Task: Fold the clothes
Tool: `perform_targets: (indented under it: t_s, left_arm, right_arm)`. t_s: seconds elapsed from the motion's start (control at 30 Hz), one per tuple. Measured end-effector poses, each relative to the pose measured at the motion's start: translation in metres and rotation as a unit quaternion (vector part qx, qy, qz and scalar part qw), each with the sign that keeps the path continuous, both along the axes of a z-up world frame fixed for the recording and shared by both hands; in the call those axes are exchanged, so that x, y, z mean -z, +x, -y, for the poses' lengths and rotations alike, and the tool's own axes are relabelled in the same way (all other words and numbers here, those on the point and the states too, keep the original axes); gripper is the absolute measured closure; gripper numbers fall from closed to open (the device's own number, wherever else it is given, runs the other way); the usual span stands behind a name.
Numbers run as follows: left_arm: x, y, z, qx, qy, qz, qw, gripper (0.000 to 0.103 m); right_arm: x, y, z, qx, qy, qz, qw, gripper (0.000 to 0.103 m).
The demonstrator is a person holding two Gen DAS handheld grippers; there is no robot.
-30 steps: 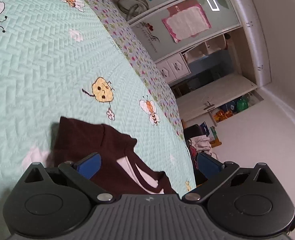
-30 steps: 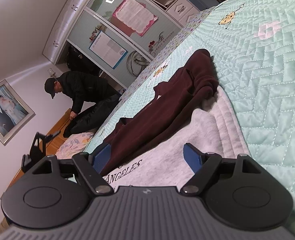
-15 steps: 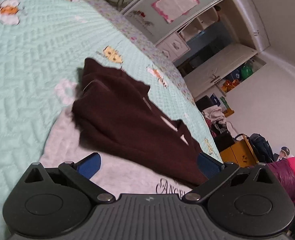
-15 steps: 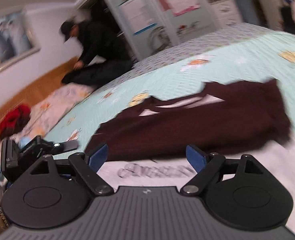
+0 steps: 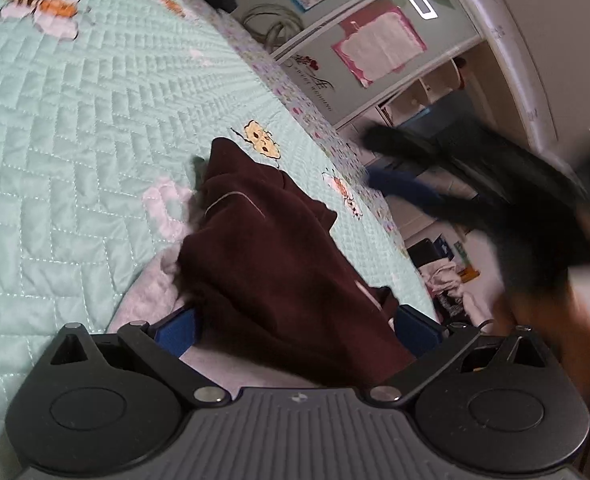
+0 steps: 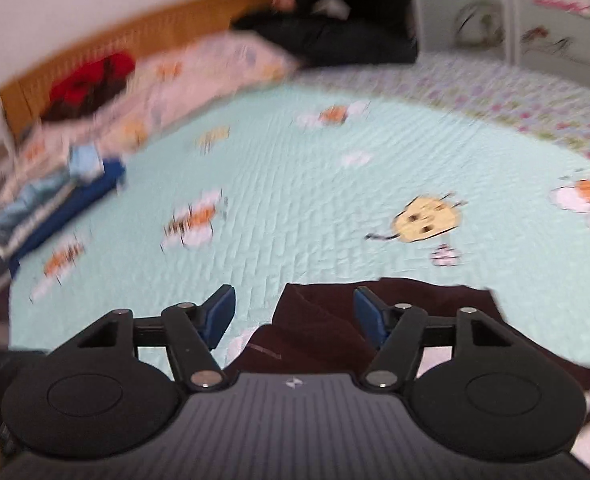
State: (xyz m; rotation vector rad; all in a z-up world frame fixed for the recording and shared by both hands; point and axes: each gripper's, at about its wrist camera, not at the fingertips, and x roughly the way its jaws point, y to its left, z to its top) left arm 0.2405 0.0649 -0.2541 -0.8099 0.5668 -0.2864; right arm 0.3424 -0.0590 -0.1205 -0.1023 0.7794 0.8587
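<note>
A dark maroon garment (image 5: 279, 272) lies bunched on top of a pale grey garment (image 5: 143, 300), both on the mint quilted bedspread (image 5: 75, 140). My left gripper (image 5: 295, 330) hovers low over the maroon cloth. Its blue pads stand wide apart on either side of the cloth and do not press it. In the right wrist view my right gripper (image 6: 295, 316) hangs above the maroon garment (image 6: 319, 332) at its edge. Its jaws are closing, with the cloth below the gap and not pinched. The right gripper's fingers (image 5: 407, 188) show blurred at the right of the left wrist view.
A person in dark clothes (image 6: 347, 20) sits at the head of the bed by a wooden headboard (image 6: 143, 44). Pillows, a red item (image 6: 91, 80) and folded blue clothes (image 6: 55, 208) lie along the left. A wardrobe (image 5: 375, 44) stands beyond the bed's far edge.
My right gripper swung up and across the maroon garment, rolled level, and its jaws narrowed; it now shows in the left wrist view. My left gripper dropped closer over the cloth.
</note>
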Motion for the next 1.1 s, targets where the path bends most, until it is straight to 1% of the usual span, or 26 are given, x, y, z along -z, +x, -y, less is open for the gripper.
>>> perform_targets:
  t_s: [0.07,0.13,0.23,0.3,0.33,0.4,0.43,0.47,0.5,0.53,0.57,0.63,0.73,0.8,0.83,0.87,0.93,1.03,1.07,1.1]
  left_arm:
    - [-0.001,-0.005,0.004,0.004,0.024,0.008,0.9997,0.002]
    - [-0.001,-0.009,0.006,0.008,0.039,0.013,0.9991,0.002]
    - [0.000,-0.009,0.004,0.012,0.035,0.014,0.9992,0.002]
    - [0.001,-0.009,0.001,0.013,0.027,0.013,0.9995,0.002]
    - [0.001,-0.009,0.000,0.015,0.026,0.013,0.9995,0.002]
    - [0.001,-0.010,-0.001,0.018,0.024,0.012,0.9995,0.002]
    - [0.001,-0.010,-0.002,0.020,0.024,0.012,0.9994,0.002]
    - [0.001,-0.010,-0.002,0.022,0.025,0.012,0.9994,0.002]
    - [0.001,-0.011,-0.002,0.023,0.026,0.012,0.9993,0.002]
    - [0.001,-0.011,-0.003,0.025,0.026,0.011,0.9993,0.002]
    - [0.001,-0.011,-0.003,0.026,0.025,0.011,0.9993,0.002]
    - [0.002,-0.012,-0.004,0.027,0.024,0.012,0.9993,0.002]
    - [0.002,-0.014,-0.003,0.028,0.031,0.015,0.9990,0.002]
    - [0.002,-0.017,-0.001,0.030,0.043,0.017,0.9985,0.002]
    - [0.002,-0.017,0.001,0.030,0.049,0.018,0.9982,0.002]
    - [0.002,-0.018,0.002,0.030,0.054,0.019,0.9979,0.002]
    - [0.001,-0.019,0.004,0.031,0.062,0.020,0.9974,0.001]
    - [0.001,-0.020,0.003,0.031,0.060,0.020,0.9975,0.001]
    - [0.001,-0.020,0.002,0.030,0.058,0.020,0.9976,0.001]
    - [0.001,-0.020,0.002,0.030,0.056,0.020,0.9978,0.001]
  right_arm:
    - [0.011,0.016,-0.027,-0.026,-0.029,-0.023,0.999,0.035]
    - [0.022,0.026,-0.052,-0.054,-0.060,-0.030,0.996,0.035]
    - [0.039,0.034,-0.074,-0.082,-0.104,-0.042,0.990,0.036]
    - [0.048,0.040,-0.081,-0.088,-0.123,-0.051,0.987,0.040]
    - [0.051,0.042,-0.084,-0.089,-0.131,-0.055,0.986,0.043]
    - [0.058,0.044,-0.089,-0.092,-0.144,-0.062,0.983,0.061]
    - [0.058,0.042,-0.091,-0.092,-0.155,-0.057,0.982,0.067]
    - [0.059,0.041,-0.093,-0.092,-0.166,-0.052,0.981,0.081]
    - [0.058,0.041,-0.093,-0.090,-0.168,-0.047,0.981,0.083]
    - [0.056,0.041,-0.092,-0.087,-0.163,-0.048,0.982,0.086]
    - [0.054,0.042,-0.092,-0.083,-0.160,-0.047,0.983,0.092]
    - [0.052,0.044,-0.091,-0.076,-0.162,-0.042,0.983,0.094]
    - [0.052,0.048,-0.090,-0.048,-0.155,-0.027,0.986,0.095]
    - [0.052,0.059,-0.086,-0.009,-0.133,-0.019,0.991,0.099]
    - [0.052,0.067,-0.081,0.012,-0.115,-0.030,0.993,0.102]
    - [0.053,0.074,-0.077,0.034,-0.097,-0.041,0.994,0.102]
    - [0.056,0.086,-0.071,0.056,-0.079,-0.057,0.994,0.102]
    - [0.052,0.089,-0.065,0.059,-0.058,-0.062,0.995,0.102]
    - [0.047,0.087,-0.060,0.047,-0.034,-0.073,0.996,0.101]
    - [0.041,0.082,-0.058,0.036,-0.024,-0.068,0.997,0.101]
